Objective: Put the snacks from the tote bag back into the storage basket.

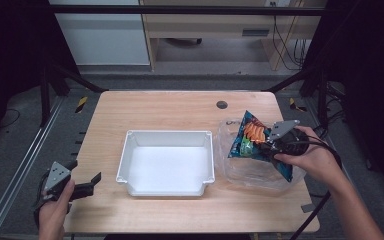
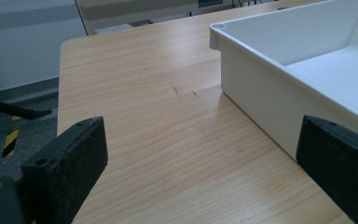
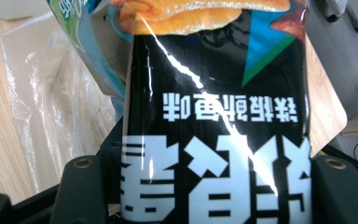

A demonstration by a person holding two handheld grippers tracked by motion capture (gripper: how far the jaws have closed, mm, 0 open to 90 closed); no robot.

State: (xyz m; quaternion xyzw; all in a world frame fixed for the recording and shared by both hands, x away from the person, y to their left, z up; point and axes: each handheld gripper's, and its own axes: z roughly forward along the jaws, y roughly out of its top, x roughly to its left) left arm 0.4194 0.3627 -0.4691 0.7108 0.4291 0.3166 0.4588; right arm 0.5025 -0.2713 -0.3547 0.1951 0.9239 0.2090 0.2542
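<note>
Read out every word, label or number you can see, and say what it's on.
Black and blue glossy snack bag, clamped in the right gripper: two rows of white Chinese characters, upside down, lower row cut off; no sure reading.
Pale blue and green wrapper beside it: green letters, cut off, unreadable.
White plastic tray: none.

Lab or test workspace, black frame rig (image 1: pixel 60 75), wooden table (image 1: pixel 180 107), trailing cables (image 1: pixel 287 45)

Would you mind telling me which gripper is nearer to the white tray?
Left. The left gripper rests open on the table just off the white tray, near its front left corner. The right gripper is beyond the tray's far side, shut on a snack bag.
</note>
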